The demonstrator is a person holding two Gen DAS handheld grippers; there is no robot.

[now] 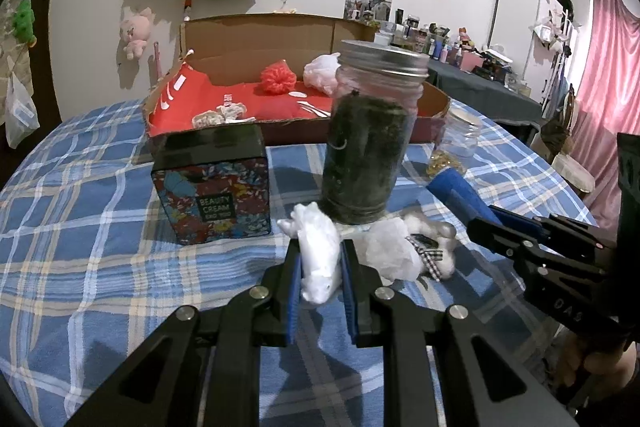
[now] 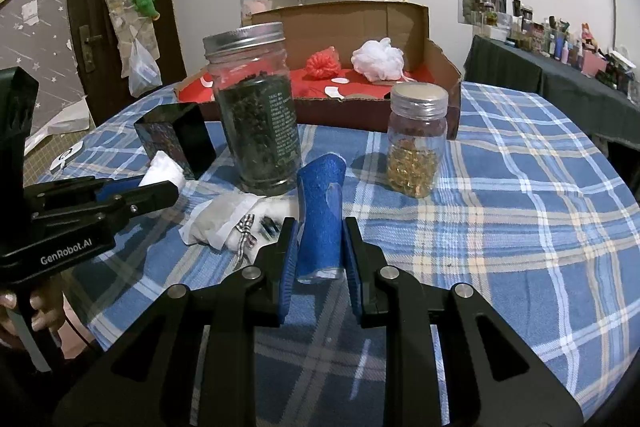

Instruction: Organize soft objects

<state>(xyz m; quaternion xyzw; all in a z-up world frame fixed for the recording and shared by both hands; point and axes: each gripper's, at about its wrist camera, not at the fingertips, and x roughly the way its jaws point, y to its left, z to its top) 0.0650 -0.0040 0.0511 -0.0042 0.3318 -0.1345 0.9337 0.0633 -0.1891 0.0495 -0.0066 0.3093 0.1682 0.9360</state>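
My left gripper (image 1: 320,251) is shut on a white plastic-wrapped soft bundle (image 1: 318,259), held just above the checked tablecloth. My right gripper (image 2: 320,227) is shut on a blue foam roll (image 2: 320,211) that stands up between its pads. Between the two grippers a white plush toy with a checked bow (image 1: 424,247) lies on the cloth, partly under crumpled white wrap. Behind it, an open cardboard box (image 2: 440,67) with a red lining holds a red pouf (image 2: 322,65) and a white pouf (image 2: 378,59).
A tall lidded jar of dark contents (image 1: 372,131) stands right in front of the left gripper. A black floral "Beauty Cream" box (image 1: 212,187) is to its left, and a small jar of yellow beads (image 2: 418,143) to its right. A hand (image 2: 36,307) holds the left gripper's handle.
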